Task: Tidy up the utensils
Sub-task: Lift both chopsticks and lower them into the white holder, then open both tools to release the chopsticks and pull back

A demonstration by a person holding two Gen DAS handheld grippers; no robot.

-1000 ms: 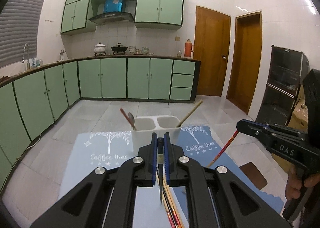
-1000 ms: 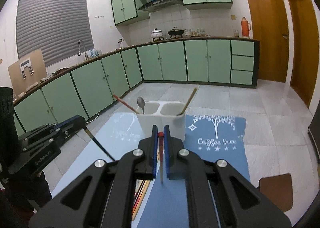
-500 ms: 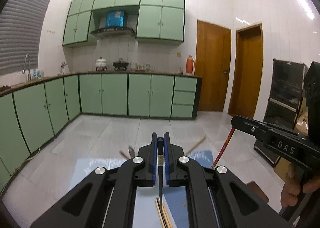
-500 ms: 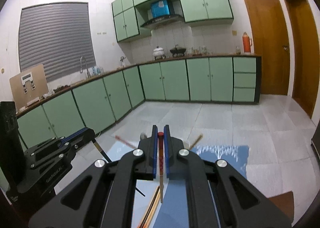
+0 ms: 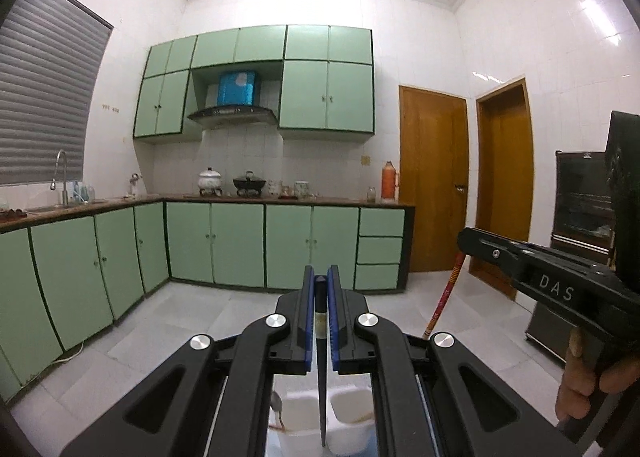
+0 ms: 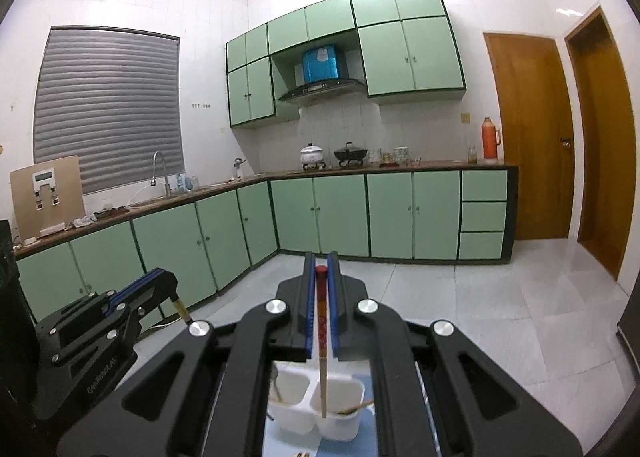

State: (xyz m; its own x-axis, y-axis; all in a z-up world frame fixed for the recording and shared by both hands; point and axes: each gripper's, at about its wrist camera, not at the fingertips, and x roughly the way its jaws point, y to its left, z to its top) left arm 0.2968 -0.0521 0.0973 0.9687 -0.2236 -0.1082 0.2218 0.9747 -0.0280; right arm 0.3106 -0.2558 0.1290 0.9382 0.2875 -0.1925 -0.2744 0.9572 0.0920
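My left gripper (image 5: 321, 285) is shut on a black chopstick (image 5: 321, 377) that hangs point down over the white two-compartment utensil holder (image 5: 348, 429). My right gripper (image 6: 321, 271) is shut on a red-topped wooden chopstick (image 6: 322, 373), its tip over the holder's right compartment (image 6: 340, 413). The holder's left compartment holds a spoon (image 5: 277, 405); the right one holds a wooden chopstick (image 6: 356, 407). The right gripper also shows in the left wrist view (image 5: 464, 243), and the left gripper in the right wrist view (image 6: 170, 289).
The holder stands on a blue mat (image 6: 288, 445). Green kitchen cabinets (image 5: 240, 245) line the far wall and left side. Two wooden doors (image 5: 434, 181) stand at the right. A dark cabinet (image 5: 580, 217) stands at the far right.
Both grippers have risen and tilted up with their chopsticks. The holder has dropped from mid-view to the bottom of both views, under the chopstick tips.
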